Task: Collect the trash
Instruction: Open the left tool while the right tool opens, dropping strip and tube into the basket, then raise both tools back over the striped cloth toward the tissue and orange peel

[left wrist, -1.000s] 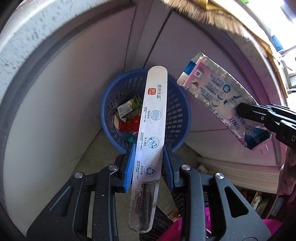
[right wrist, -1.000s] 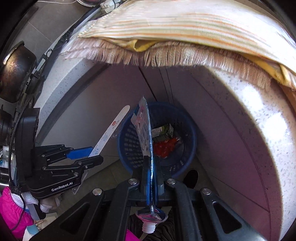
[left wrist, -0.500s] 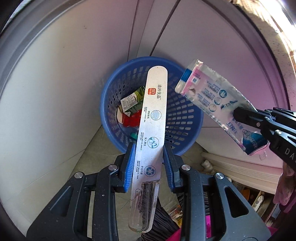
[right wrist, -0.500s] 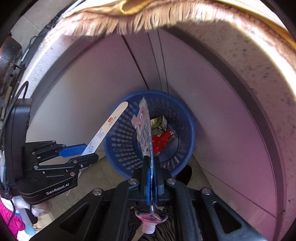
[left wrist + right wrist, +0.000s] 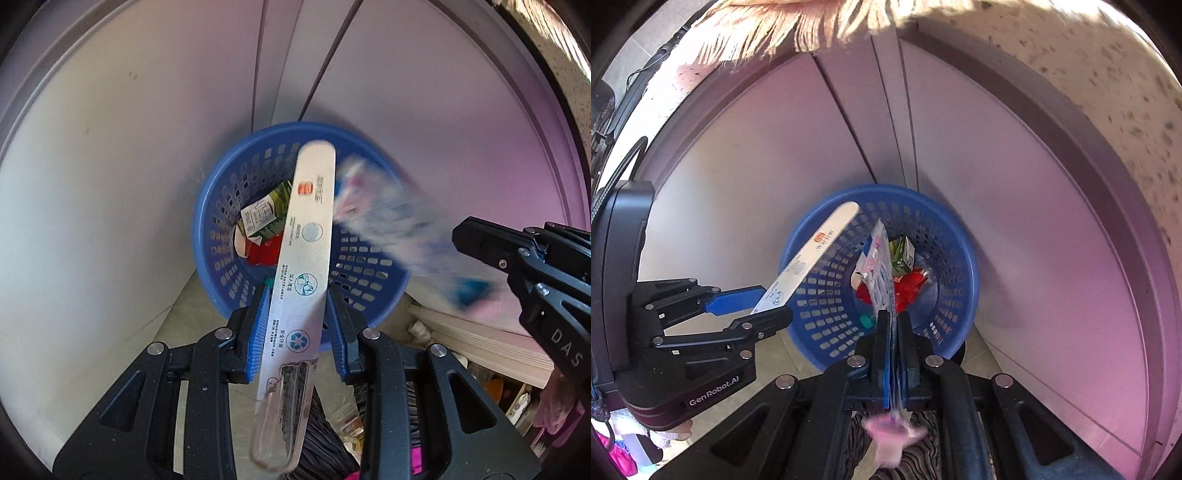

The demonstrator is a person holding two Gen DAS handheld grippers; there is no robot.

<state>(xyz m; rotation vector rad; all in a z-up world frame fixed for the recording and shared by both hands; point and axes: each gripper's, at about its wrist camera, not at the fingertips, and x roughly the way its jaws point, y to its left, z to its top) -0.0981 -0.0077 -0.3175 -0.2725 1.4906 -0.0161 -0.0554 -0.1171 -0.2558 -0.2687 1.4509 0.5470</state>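
Blue plastic basket [image 5: 306, 236] sits on the floor in a corner between pale cabinet panels, holding a green-and-white carton [image 5: 264, 214] and red wrappers [image 5: 908, 288]. Left gripper [image 5: 295, 325] points steeply down over the basket rim, jaws pinching a long white toothbrush package [image 5: 306, 251] by its edges; the package tip reaches over the basket opening. Right gripper [image 5: 891, 332] also points down above the basket, jaws opening slightly, with a pink-and-white pouch [image 5: 881, 269] edge-on between them. The pouch is blurred in the left wrist view.
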